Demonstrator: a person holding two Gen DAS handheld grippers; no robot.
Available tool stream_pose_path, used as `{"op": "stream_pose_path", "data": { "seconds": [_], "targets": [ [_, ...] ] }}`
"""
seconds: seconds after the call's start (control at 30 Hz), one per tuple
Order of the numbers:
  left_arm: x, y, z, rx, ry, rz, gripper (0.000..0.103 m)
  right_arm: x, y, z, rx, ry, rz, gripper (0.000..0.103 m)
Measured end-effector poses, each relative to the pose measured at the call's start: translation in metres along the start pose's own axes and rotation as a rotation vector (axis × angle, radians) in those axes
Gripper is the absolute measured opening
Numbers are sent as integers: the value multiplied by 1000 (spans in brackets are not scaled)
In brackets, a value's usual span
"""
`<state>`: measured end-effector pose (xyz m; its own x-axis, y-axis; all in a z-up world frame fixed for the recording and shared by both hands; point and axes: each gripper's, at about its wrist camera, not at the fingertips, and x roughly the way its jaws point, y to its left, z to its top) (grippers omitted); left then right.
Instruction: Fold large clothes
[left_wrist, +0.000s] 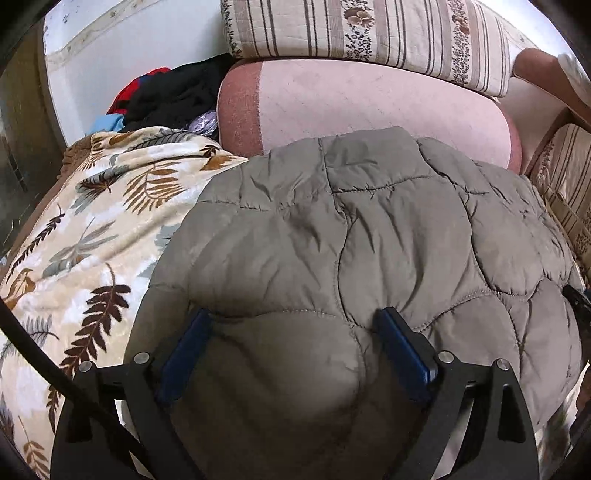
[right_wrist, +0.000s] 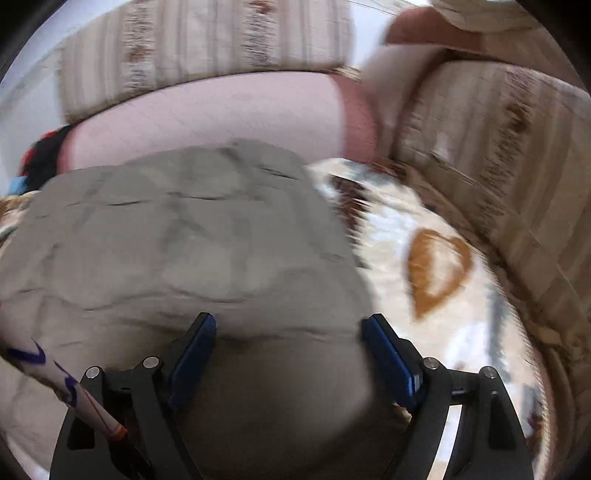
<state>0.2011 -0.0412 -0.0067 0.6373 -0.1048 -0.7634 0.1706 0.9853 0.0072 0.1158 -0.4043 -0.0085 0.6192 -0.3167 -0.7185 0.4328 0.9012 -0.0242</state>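
Note:
A grey-brown quilted jacket (left_wrist: 351, 229) lies folded on a leaf-patterned blanket (left_wrist: 85, 229). My left gripper (left_wrist: 295, 321) is open, its blue pads wide apart with the jacket's near bulging edge between them. In the right wrist view, which is blurred by motion, the same jacket (right_wrist: 177, 236) fills the left and middle. My right gripper (right_wrist: 288, 325) is open too, its pads spread over the jacket's near right edge. Neither gripper is clamped on the cloth.
A pink cushion (left_wrist: 369, 107) and striped floral cushions (left_wrist: 369, 33) stand behind the jacket. A pile of black, red and blue clothes (left_wrist: 166, 96) lies at the back left. The blanket (right_wrist: 436, 266) and a striped sofa arm (right_wrist: 498, 155) are on the right.

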Motion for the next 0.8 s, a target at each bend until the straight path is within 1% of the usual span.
{"op": "stream_pose_path", "data": {
  "seconds": [0.03, 0.1, 0.17, 0.23, 0.33, 0.4, 0.5, 0.57, 0.63, 0.67, 0.8],
  "targets": [
    [-3, 2, 0, -5, 1, 6, 92, -1, -6, 1, 27, 9, 3, 87],
    [-13, 5, -2, -16, 0, 20, 92, -8, -27, 3, 129, 43, 37, 87],
    [-27, 11, -6, -25, -12, 34, 92, -25, -32, 2, 146, 32, 47, 87],
    [-42, 19, -13, -37, -28, 54, 92, -44, -29, -1, 123, 8, 50, 88],
    [-65, 31, -25, -82, -47, 66, 92, -70, -15, -9, 93, -17, 92, 88],
    [-82, 38, -34, -117, -71, 80, 92, -86, 2, -16, 69, -17, 141, 88],
    [-112, 47, -45, -158, -148, 168, 92, -103, 33, -25, 21, -13, 207, 88],
    [-133, 52, -51, -172, -191, 221, 94, -115, 52, -33, -8, -16, 239, 88],
    [-149, 57, -54, -184, -224, 256, 96, -125, 66, -41, -33, -10, 271, 88],
    [-161, 60, -57, -191, -248, 266, 97, -130, 72, -46, -41, -4, 285, 88],
    [-194, 65, -62, -208, -313, 230, 97, -146, 86, -61, -51, 29, 326, 88]
  ]
}}
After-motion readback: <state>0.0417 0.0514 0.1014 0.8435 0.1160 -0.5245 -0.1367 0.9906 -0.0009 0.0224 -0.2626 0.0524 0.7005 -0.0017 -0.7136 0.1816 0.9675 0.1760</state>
